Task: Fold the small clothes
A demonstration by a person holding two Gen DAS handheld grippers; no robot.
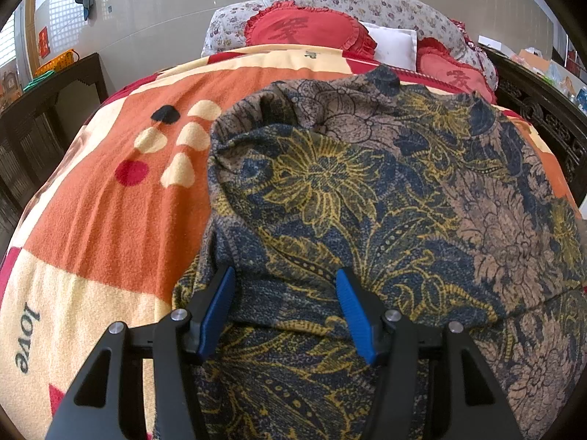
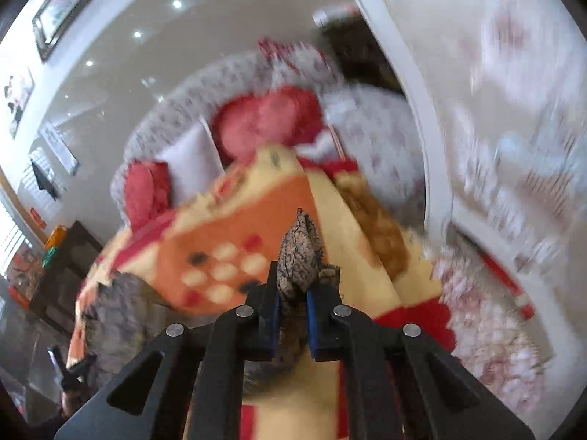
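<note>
A small floral garment, brown and navy with yellow flowers, lies spread on an orange and cream blanket. My left gripper is open, its blue pads astride a fold of the garment near its front edge. My right gripper is shut on a bunched corner of the same garment and holds it lifted above the blanket. The right wrist view is blurred by motion. More of the garment shows at the lower left there, with the left gripper beside it.
Red heart-shaped cushions, a white pillow and a floral quilt lie at the head of the bed. Dark wooden furniture stands on the left and a carved dark frame on the right.
</note>
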